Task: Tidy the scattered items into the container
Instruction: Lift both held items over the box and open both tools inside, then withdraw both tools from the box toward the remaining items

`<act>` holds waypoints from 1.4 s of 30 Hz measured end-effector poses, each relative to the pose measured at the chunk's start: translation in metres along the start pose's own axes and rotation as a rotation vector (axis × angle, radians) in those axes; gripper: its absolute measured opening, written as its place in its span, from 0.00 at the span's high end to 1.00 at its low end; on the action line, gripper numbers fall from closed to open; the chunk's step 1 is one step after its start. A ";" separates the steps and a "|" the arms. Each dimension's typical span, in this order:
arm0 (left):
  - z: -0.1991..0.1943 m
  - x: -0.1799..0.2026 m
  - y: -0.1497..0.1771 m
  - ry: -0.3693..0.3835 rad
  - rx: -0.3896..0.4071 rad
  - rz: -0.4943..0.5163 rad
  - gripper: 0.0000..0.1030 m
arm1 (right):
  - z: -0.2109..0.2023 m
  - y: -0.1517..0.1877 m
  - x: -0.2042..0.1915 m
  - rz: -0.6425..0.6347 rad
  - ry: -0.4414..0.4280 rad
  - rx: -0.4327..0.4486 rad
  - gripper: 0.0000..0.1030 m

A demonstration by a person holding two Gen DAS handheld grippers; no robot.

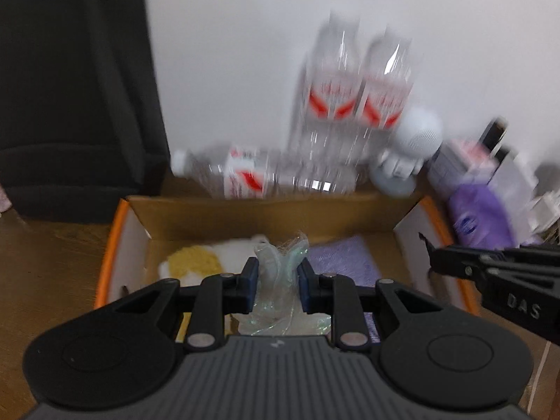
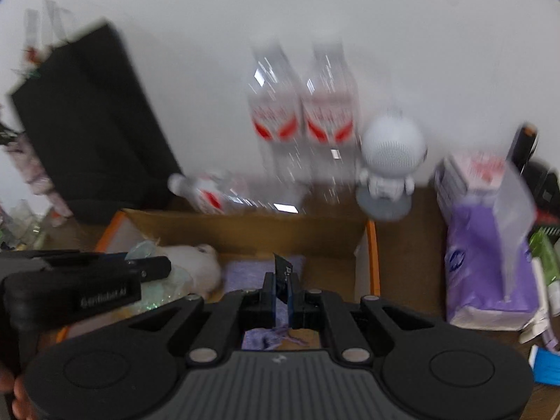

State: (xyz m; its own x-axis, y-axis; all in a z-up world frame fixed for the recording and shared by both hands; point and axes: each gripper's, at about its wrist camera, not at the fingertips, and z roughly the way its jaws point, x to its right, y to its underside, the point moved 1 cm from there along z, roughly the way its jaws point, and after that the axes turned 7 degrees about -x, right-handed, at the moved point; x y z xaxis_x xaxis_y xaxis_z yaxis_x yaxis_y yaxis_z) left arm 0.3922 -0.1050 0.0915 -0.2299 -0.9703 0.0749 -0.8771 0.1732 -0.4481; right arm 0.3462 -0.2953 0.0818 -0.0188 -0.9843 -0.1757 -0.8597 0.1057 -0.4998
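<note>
An open cardboard box with orange edges (image 1: 115, 238) (image 2: 373, 245) stands in front of me. My left gripper (image 1: 278, 281) is shut on a crumpled clear iridescent wrapper (image 1: 280, 259) above the box. Inside lie a white and yellow plush (image 1: 196, 262), also in the right wrist view (image 2: 199, 262), and a purple cloth (image 1: 343, 259) (image 2: 245, 269). My right gripper (image 2: 281, 288) is shut on a small dark flat packet (image 2: 281, 273) over the purple cloth; it shows at the right of the left wrist view (image 1: 425, 243).
Behind the box stand two clear water bottles (image 1: 350, 98) (image 2: 301, 122), a third bottle lying down (image 1: 259, 175), and a white round-headed figurine (image 2: 388, 161). A purple tissue pack (image 2: 490, 262) sits at the right. A black bag (image 2: 87, 122) stands at the left.
</note>
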 end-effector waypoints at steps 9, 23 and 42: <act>0.067 0.014 -0.019 -0.016 -0.174 -0.014 0.61 | 0.078 -0.023 0.013 0.049 0.062 -0.177 0.90; 0.019 -0.008 -0.015 -0.106 -0.101 -0.046 0.00 | 0.051 -0.013 0.023 0.151 0.075 -0.213 0.31; -0.149 -0.039 0.057 -0.110 0.025 -0.070 0.00 | -0.096 0.036 -0.047 0.085 0.069 -0.096 0.15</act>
State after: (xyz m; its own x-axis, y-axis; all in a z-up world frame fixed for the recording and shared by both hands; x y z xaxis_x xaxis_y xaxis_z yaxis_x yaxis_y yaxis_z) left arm 0.2882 -0.0318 0.1955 -0.1198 -0.9928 0.0095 -0.8783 0.1015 -0.4672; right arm 0.2673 -0.2593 0.1538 -0.1260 -0.9800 -0.1541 -0.8981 0.1787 -0.4018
